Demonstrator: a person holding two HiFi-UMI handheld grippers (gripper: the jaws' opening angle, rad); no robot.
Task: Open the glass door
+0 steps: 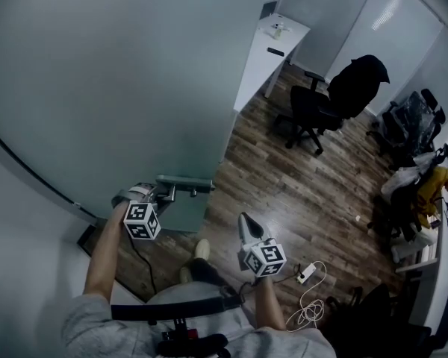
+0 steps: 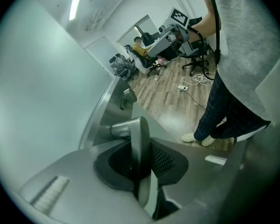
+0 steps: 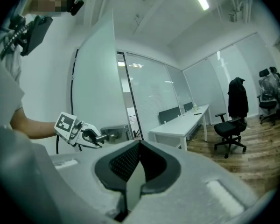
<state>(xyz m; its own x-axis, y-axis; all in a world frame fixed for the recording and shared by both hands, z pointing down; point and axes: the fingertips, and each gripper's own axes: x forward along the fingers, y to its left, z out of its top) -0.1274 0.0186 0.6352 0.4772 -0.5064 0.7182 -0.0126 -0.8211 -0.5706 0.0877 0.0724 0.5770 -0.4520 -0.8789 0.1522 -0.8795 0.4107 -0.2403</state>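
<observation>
The frosted glass door (image 1: 134, 73) stands ajar, its free edge toward the room. Its metal lever handle (image 1: 185, 182) sticks out near that edge. My left gripper (image 1: 161, 195) is shut on the handle; in the left gripper view the lever (image 2: 138, 139) stands upright between the dark pads (image 2: 164, 161) of the left gripper (image 2: 141, 169). My right gripper (image 1: 246, 221) hangs in the air to the right of the door, shut and holding nothing. The right gripper view looks past the right gripper (image 3: 134, 174) at the left gripper (image 3: 90, 137) on the handle (image 3: 111, 134) and the door (image 3: 95, 78).
Beyond the door lie a wood floor, a white desk (image 1: 269, 49) and a black office chair (image 1: 334, 99). A power strip with a white cable (image 1: 308, 276) lies by my feet. More chairs and a seated person (image 1: 431, 189) are at the far right.
</observation>
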